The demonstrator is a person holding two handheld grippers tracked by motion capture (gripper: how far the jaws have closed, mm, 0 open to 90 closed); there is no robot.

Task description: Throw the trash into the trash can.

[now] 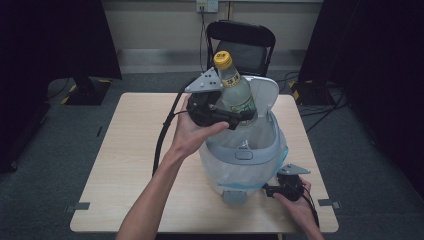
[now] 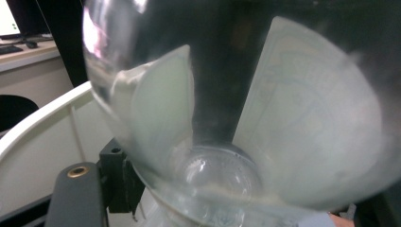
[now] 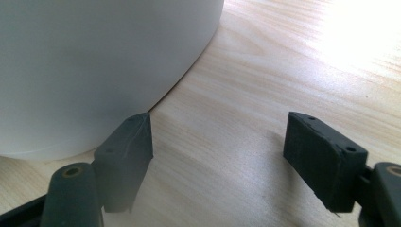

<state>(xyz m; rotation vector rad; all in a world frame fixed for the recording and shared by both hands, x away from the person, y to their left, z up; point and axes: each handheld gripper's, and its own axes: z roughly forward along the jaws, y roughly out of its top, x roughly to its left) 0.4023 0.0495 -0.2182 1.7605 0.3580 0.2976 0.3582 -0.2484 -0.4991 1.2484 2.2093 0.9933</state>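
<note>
Clamping a clear, yellow-capped bottle (image 1: 235, 90) above a round white bin (image 1: 243, 165), left gripper (image 1: 239, 119); right gripper (image 3: 218, 156) jaws apart.

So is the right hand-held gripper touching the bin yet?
Cannot tell. In the right gripper view, the right hand-held gripper is open; one jaw overlaps the bin at its base, with no plain contact or gap showing.

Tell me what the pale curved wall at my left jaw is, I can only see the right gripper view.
Observer: It is the base of a white lidded bin with a bag liner, standing on the table.
Operator: Is anything going in?
Observer: The left gripper holds a clear bottle with a yellow cap over the open top.
Operator: Which end goes first?
Observer: Its base; the cap points up.
</note>
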